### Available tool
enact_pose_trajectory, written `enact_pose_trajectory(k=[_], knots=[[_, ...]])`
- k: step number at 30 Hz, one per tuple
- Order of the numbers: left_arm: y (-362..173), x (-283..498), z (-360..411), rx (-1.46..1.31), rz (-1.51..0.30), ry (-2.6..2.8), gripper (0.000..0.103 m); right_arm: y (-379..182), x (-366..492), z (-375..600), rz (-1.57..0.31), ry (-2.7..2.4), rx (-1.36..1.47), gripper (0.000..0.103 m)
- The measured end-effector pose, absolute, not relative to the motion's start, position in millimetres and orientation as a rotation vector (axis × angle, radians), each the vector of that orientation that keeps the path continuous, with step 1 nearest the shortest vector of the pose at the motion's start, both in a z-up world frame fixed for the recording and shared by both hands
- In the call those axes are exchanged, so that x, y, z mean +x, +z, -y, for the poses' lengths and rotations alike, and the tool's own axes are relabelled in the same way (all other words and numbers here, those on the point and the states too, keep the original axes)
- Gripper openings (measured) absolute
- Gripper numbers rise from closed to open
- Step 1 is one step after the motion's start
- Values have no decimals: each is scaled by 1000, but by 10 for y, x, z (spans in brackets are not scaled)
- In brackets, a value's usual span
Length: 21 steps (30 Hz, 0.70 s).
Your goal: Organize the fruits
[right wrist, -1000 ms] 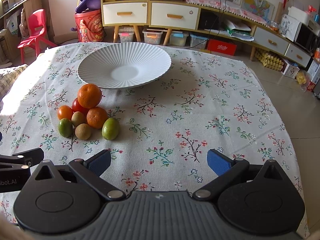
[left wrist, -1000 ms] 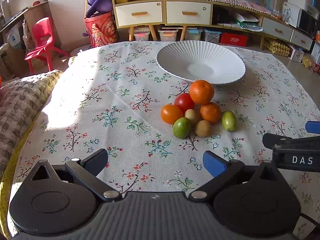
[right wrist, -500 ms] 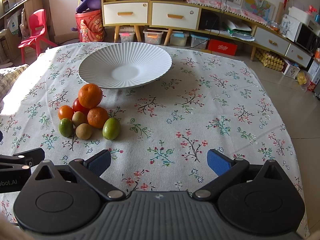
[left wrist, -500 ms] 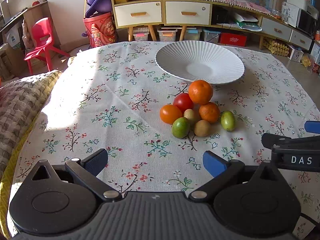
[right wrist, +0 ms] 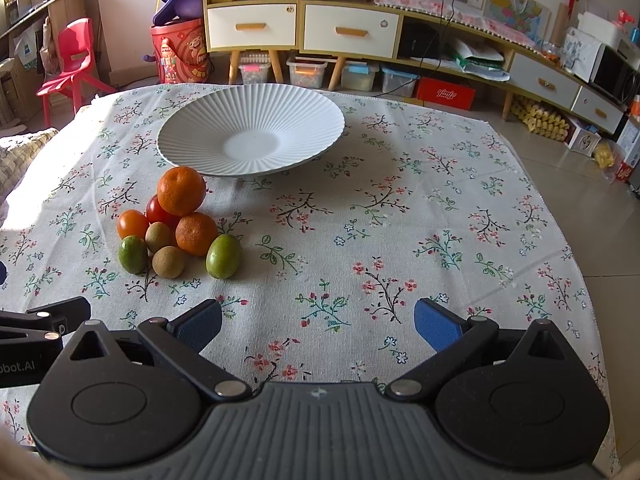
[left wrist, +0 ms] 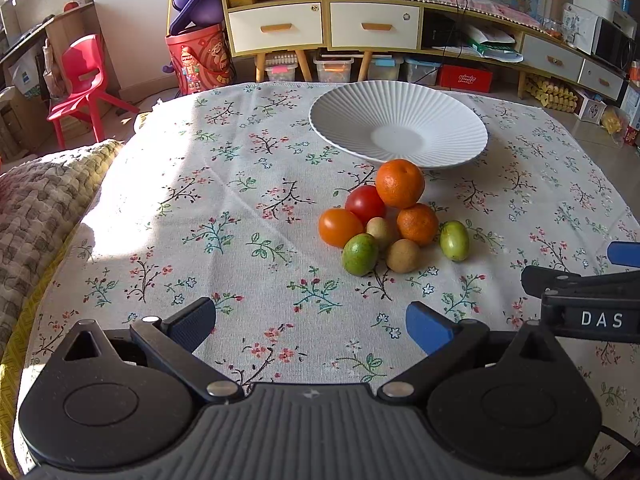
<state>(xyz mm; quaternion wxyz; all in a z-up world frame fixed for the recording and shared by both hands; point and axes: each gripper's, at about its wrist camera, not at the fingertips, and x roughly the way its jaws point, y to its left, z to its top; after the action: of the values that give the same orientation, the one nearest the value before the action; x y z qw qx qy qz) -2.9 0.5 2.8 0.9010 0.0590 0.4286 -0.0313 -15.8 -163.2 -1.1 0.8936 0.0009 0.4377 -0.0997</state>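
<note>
A pile of fruit lies on the floral tablecloth [left wrist: 224, 208]: a large orange [left wrist: 399, 183] on top, a red tomato [left wrist: 365, 204], an orange tomato [left wrist: 339, 227], a small orange [left wrist: 417, 224], two brown kiwis [left wrist: 403, 255], and two green fruits [left wrist: 359, 254] [left wrist: 454, 240]. A white ribbed plate [left wrist: 352, 108] stands empty behind them. In the right wrist view the pile [right wrist: 180, 196] is at the left, the plate [right wrist: 192, 136] behind it. My left gripper [left wrist: 310, 326] and right gripper [right wrist: 318, 324] are open and empty, near the table's front.
A woven cushion [left wrist: 36, 200] lies at the table's left edge. Behind the table are a red chair [left wrist: 82, 80], a red bucket [left wrist: 198, 60] and a drawer cabinet [left wrist: 324, 28]. The right gripper's body [left wrist: 588, 304] shows at the left view's right edge.
Both grippers have drifted very slightly; the fruit and the plate have not moved. Both stay open.
</note>
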Motion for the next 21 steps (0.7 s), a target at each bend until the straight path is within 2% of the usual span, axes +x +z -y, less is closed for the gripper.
enact_pose_trajectory(k=[21], knots=[[1, -17, 11, 130, -885, -69, 92, -27, -148, 1642, -897, -188, 11, 103]])
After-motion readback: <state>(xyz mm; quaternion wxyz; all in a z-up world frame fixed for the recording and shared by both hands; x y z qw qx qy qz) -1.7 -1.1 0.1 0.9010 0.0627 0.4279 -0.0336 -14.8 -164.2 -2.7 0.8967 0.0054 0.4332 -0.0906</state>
